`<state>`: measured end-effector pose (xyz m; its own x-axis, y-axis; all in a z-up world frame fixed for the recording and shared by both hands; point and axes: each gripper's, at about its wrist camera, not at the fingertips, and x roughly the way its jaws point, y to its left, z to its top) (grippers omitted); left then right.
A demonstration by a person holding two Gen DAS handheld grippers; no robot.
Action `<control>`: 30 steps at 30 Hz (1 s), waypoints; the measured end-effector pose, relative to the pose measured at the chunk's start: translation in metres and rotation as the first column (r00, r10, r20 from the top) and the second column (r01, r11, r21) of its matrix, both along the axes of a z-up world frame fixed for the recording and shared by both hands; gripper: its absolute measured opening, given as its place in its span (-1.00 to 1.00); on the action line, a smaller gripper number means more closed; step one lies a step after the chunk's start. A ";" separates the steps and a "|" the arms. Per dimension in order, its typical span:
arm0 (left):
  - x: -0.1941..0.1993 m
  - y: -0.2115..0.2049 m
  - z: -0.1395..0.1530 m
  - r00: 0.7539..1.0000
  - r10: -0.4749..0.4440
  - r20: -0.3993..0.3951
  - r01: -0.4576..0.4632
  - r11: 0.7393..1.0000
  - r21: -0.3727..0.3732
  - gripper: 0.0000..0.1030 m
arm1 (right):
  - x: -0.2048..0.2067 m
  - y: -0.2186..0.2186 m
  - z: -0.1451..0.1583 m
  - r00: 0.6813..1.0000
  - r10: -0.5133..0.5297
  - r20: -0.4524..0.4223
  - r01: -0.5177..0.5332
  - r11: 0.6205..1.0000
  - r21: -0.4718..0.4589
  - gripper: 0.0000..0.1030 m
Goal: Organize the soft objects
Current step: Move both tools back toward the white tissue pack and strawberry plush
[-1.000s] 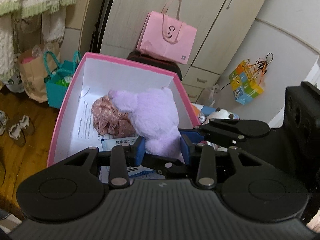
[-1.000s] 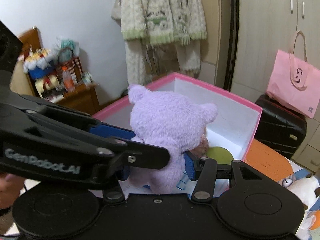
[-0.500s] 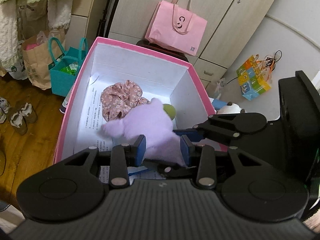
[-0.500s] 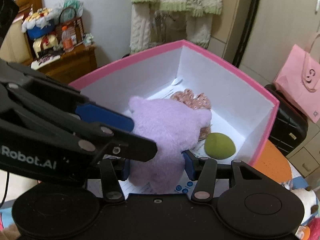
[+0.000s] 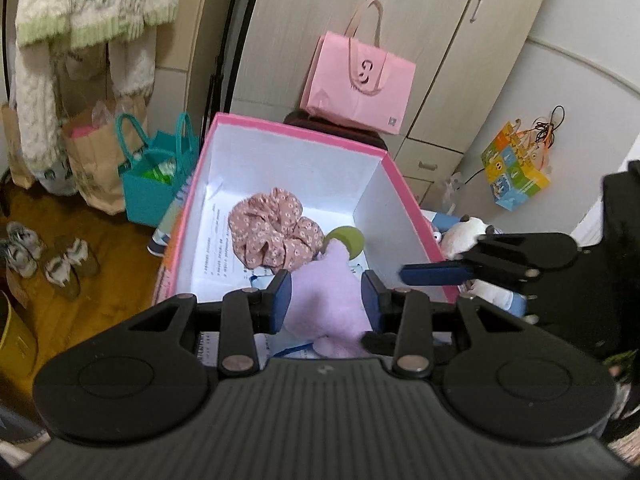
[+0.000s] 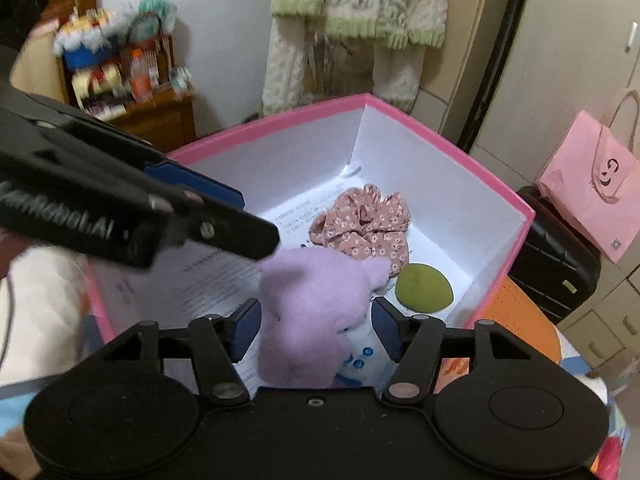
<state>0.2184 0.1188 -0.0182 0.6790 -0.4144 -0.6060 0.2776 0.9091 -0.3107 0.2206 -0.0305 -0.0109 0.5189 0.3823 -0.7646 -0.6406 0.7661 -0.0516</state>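
Note:
A purple plush toy (image 5: 328, 300) (image 6: 316, 312) lies at the near end of the pink box (image 5: 296, 130) (image 6: 440, 136), on papers. My left gripper (image 5: 326, 300) is open, its blue pads either side of the plush with small gaps. My right gripper (image 6: 316, 324) is open too, its pads clear of the plush on both sides. A floral scrunchie (image 5: 272, 232) (image 6: 364, 224) and a green pad (image 5: 346, 240) (image 6: 424, 288) lie further in the box. Each gripper shows in the other's view.
A pink paper bag (image 5: 360, 76) sits on a dark suitcase (image 6: 552, 264) behind the box. A teal bag (image 5: 156, 184) and shoes (image 5: 68, 264) are on the floor at left. A white plush (image 5: 464, 232) lies right of the box.
The plush has come down from above the box to rest inside it. Both grippers have opened and let go of it, and both have drawn back a little.

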 end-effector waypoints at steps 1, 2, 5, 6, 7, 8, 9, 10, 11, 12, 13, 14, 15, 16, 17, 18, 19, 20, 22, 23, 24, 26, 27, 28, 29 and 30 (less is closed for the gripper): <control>-0.004 0.001 0.003 1.000 -0.003 0.009 0.003 1.000 0.003 -0.24 | -0.006 -0.007 0.005 1.000 -0.003 0.007 0.003 1.000 0.027 0.28; -0.008 0.001 0.006 1.000 -0.006 0.017 0.006 1.000 0.007 -0.23 | -0.011 -0.013 0.009 1.000 -0.007 0.011 0.006 0.999 0.052 0.28; -0.020 -0.001 0.014 0.999 -0.022 0.037 0.021 0.999 0.025 -0.22 | -0.027 -0.033 0.022 1.000 -0.021 0.017 0.018 0.993 0.117 0.29; -0.024 -0.002 0.017 0.999 -0.030 0.042 0.028 0.999 0.030 -0.22 | -0.032 -0.038 0.026 0.999 -0.027 0.024 0.024 0.991 0.131 0.29; -0.028 -0.003 0.019 0.998 -0.040 0.046 0.039 0.999 0.033 -0.22 | -0.036 -0.043 0.029 0.999 -0.032 0.029 0.028 0.990 0.141 0.29; -0.033 -0.004 0.023 0.997 -0.054 0.049 0.052 0.998 0.035 -0.22 | -0.041 -0.048 0.033 0.999 -0.036 0.033 0.031 0.988 0.151 0.29; -0.037 -0.006 0.026 0.997 -0.065 0.051 0.064 0.997 0.037 -0.21 | -0.045 -0.052 0.036 0.998 -0.041 0.038 0.035 0.987 0.160 0.29; -0.042 -0.008 0.029 0.995 -0.080 0.055 0.078 0.996 0.038 -0.21 | -0.049 -0.056 0.039 0.998 -0.046 0.044 0.038 0.985 0.167 0.29; -0.046 -0.010 0.033 0.994 -0.091 0.058 0.088 0.995 0.040 -0.20 | -0.054 -0.059 0.042 0.997 -0.049 0.051 0.040 0.984 0.172 0.29; -0.051 -0.012 0.036 0.993 -0.103 0.062 0.100 0.994 0.043 -0.20 | -0.059 -0.064 0.046 0.997 -0.052 0.058 0.041 0.983 0.178 0.29; -0.056 -0.014 0.040 0.991 -0.116 0.067 0.113 0.992 0.046 -0.20 | -0.063 -0.068 0.049 0.997 -0.053 0.062 0.041 0.982 0.185 0.29; -0.061 -0.017 0.043 0.989 -0.131 0.069 0.128 0.991 0.048 -0.18 | -0.069 -0.073 0.053 0.996 -0.055 0.066 0.042 0.980 0.195 0.29; -0.066 -0.020 0.046 0.987 -0.147 0.068 0.144 0.988 0.048 -0.16 | -0.075 -0.078 0.056 0.996 -0.060 0.070 0.044 0.978 0.206 0.29; -0.069 -0.022 0.048 0.985 -0.161 0.066 0.158 0.986 0.047 -0.14 | -0.080 -0.083 0.059 0.995 -0.064 0.073 0.047 0.976 0.213 0.29; -0.073 -0.024 0.051 0.982 -0.177 0.063 0.174 0.984 0.046 -0.12 | -0.087 -0.088 0.062 0.994 -0.071 0.078 0.053 0.974 0.220 0.29; -0.077 -0.027 0.052 0.980 -0.190 0.062 0.187 0.981 0.048 -0.11 | -0.092 -0.094 0.064 0.993 -0.080 0.084 0.059 0.973 0.225 0.29; -0.082 -0.030 0.054 0.977 -0.202 0.063 0.199 0.979 0.053 -0.10 | -0.098 -0.099 0.066 0.992 -0.089 0.089 0.066 0.971 0.228 0.29; -0.086 -0.033 0.055 0.975 -0.211 0.065 0.208 0.976 0.058 -0.07 | -0.104 -0.105 0.067 0.990 -0.099 0.096 0.075 0.970 0.230 0.29; -0.094 -0.040 0.057 0.970 -0.232 0.066 0.228 0.971 0.072 -0.05 | -0.113 -0.115 0.069 0.987 -0.123 0.107 0.096 0.969 0.230 0.29; -0.097 -0.043 0.058 0.968 -0.241 0.066 0.236 0.969 0.076 -0.04 | -0.119 -0.119 0.069 0.984 -0.137 0.113 0.108 0.968 0.227 0.29; -0.101 -0.047 0.059 0.965 -0.252 0.066 0.247 0.966 0.082 -0.03 | -0.123 -0.124 0.069 0.982 -0.149 0.118 0.120 0.967 0.224 0.29; -0.107 -0.055 0.060 0.960 -0.272 0.067 0.266 0.960 0.092 -0.01 | -0.131 -0.134 0.069 0.977 -0.173 0.125 0.143 0.965 0.222 0.29; -0.109 -0.059 0.061 0.958 -0.280 0.069 0.273 0.957 0.096 0.01 | -0.134 -0.138 0.068 0.974 -0.186 0.128 0.155 0.963 0.220 0.29; -0.112 -0.063 0.062 0.954 -0.290 0.070 0.283 0.954 0.102 0.02 | -0.139 -0.142 0.067 0.972 -0.197 0.130 0.165 0.962 0.219 0.29; -0.114 -0.067 0.062 0.951 -0.300 0.072 0.292 0.951 0.107 0.04 | -0.142 -0.147 0.067 0.969 -0.209 0.132 0.177 0.960 0.218 0.29; -0.117 -0.072 0.062 0.947 -0.312 0.073 0.303 0.946 0.113 0.06 | -0.146 -0.151 0.066 0.967 -0.219 0.135 0.187 0.958 0.217 0.29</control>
